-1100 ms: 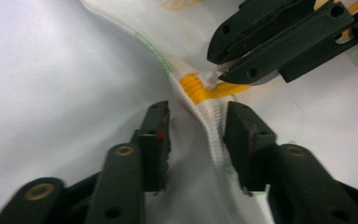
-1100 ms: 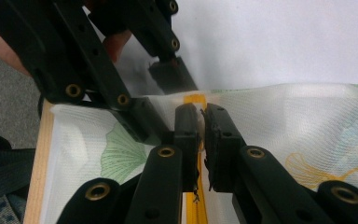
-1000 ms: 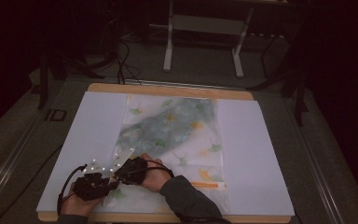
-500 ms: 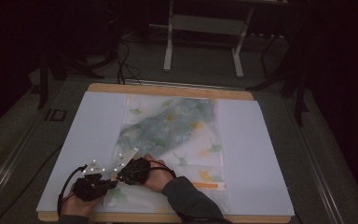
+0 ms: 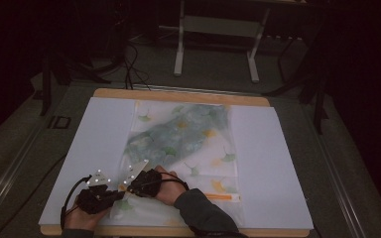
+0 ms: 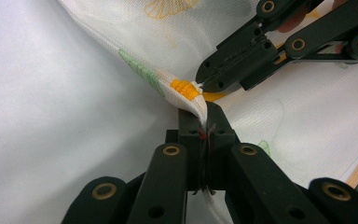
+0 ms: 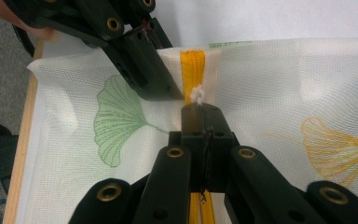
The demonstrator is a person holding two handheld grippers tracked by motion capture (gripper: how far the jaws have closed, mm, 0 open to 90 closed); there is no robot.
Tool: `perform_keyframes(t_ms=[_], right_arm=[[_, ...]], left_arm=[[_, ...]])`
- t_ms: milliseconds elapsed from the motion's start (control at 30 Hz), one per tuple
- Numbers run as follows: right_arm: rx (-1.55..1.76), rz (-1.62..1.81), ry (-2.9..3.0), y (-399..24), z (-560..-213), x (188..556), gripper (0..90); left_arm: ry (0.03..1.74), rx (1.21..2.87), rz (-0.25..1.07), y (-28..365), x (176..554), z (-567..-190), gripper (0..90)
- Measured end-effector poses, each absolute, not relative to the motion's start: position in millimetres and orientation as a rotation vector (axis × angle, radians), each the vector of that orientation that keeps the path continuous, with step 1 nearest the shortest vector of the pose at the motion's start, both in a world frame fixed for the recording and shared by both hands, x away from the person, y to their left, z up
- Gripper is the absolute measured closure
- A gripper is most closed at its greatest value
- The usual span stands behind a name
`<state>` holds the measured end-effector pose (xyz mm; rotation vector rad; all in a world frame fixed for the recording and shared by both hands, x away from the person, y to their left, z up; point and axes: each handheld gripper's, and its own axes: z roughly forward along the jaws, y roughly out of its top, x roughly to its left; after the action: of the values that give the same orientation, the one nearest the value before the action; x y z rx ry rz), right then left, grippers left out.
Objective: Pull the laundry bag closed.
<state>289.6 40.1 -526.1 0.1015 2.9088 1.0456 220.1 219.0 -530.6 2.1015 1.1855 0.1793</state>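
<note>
A white mesh bag (image 5: 188, 144) printed with ginkgo leaves lies flat on the table, its orange zipper (image 7: 193, 65) running along the near edge. My left gripper (image 6: 205, 123) is shut on a pinched fold of the bag's fabric beside the zipper's end (image 6: 185, 88). My right gripper (image 7: 200, 112) faces it, and its jaws have just closed further onto the small white zipper pull (image 7: 196, 95). From above, the left gripper (image 5: 120, 192) and the right gripper (image 5: 127, 188) meet tip to tip at the bag's near left corner.
A white sheet (image 5: 79, 148) covers the wooden table (image 5: 178, 94); its near edge (image 7: 21, 154) lies close beside the bag's corner. A metal stand (image 5: 218, 29) rises beyond the far edge. Cables (image 5: 69, 198) trail from the grippers.
</note>
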Motion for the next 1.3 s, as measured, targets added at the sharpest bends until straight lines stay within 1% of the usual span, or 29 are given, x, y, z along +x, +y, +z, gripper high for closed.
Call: perform_keyframes(t_ms=[367,500,733,1067,1167,1300], right_arm=[[0.068,0.973,2.864,47,-528,286,87.4],[0.077,0.986,2.835,48,-529,286,83.1],[0.047,0.998,2.785,48,-529,286,84.4],[0.059,1.006,2.81,37,-528,291,68.8],[0.056,1.023,2.811,34,-526,292,67.1],[0.027,1.018,2.817,37,-524,292,67.4]], left_arm=[[1.18,2.096,0.177,219,219,-530,88.0],[1.171,2.093,0.174,220,219,-530,88.0],[1.164,2.086,0.164,221,219,-529,88.0],[1.174,2.092,0.182,221,219,-531,87.8],[1.168,2.097,0.195,221,219,-530,87.8],[1.156,2.099,0.214,220,218,-530,87.5]])
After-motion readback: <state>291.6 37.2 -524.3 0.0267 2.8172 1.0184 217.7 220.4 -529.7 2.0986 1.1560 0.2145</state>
